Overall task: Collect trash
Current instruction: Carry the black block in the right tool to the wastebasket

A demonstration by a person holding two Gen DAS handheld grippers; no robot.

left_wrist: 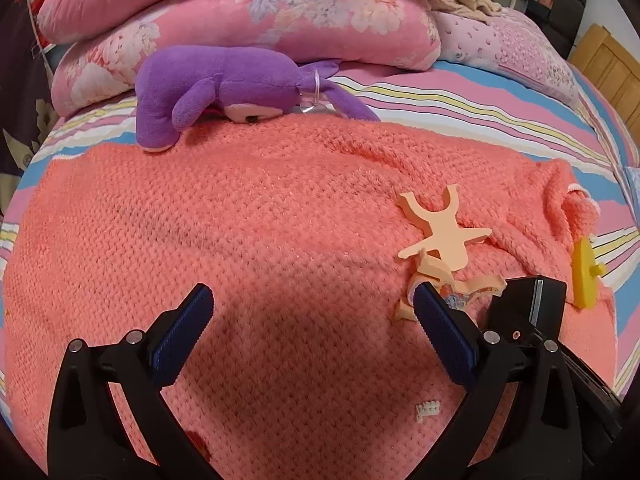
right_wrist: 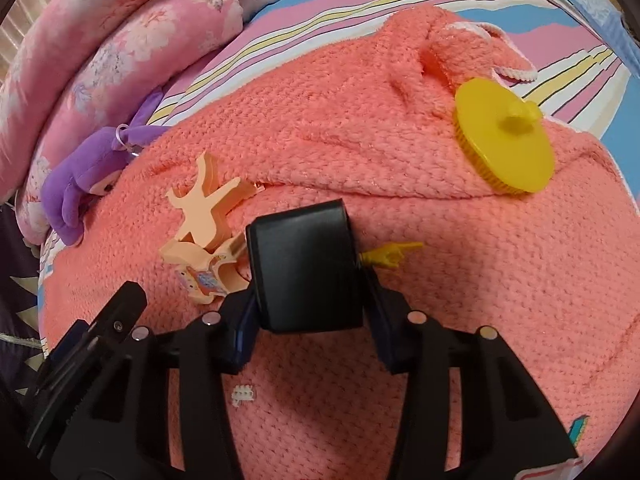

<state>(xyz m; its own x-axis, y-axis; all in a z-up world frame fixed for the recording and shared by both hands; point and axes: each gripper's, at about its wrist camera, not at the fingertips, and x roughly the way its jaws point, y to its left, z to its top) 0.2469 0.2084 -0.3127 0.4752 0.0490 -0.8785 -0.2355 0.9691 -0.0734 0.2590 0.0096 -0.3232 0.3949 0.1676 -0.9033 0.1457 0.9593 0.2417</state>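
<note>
Trash lies on the blanket (left_wrist: 280, 220) on the bed: foam bits (left_wrist: 436, 236), a yellow disc (right_wrist: 506, 140), a tiny yellow hand (right_wrist: 390, 255) and a small white bit (right_wrist: 243, 395). The right gripper (right_wrist: 308, 280) squeezes a black box (right_wrist: 306, 268), maybe to carry trash in. The left gripper (left_wrist: 312, 328) is spread wide and empty, near the foam. The box hides part of the foam and the yellow hand. I cannot tell if the box is hollow.

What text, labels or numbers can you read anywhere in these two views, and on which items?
No readable text in either view.
Foam cutout piece: a colourful printed picture, no legible words.
Black box, held by the right gripper: plain faces, no label showing.
Yellow disc: no markings visible.
Card corner at the bottom edge of the right wrist view: red print, too cropped to read.
</note>
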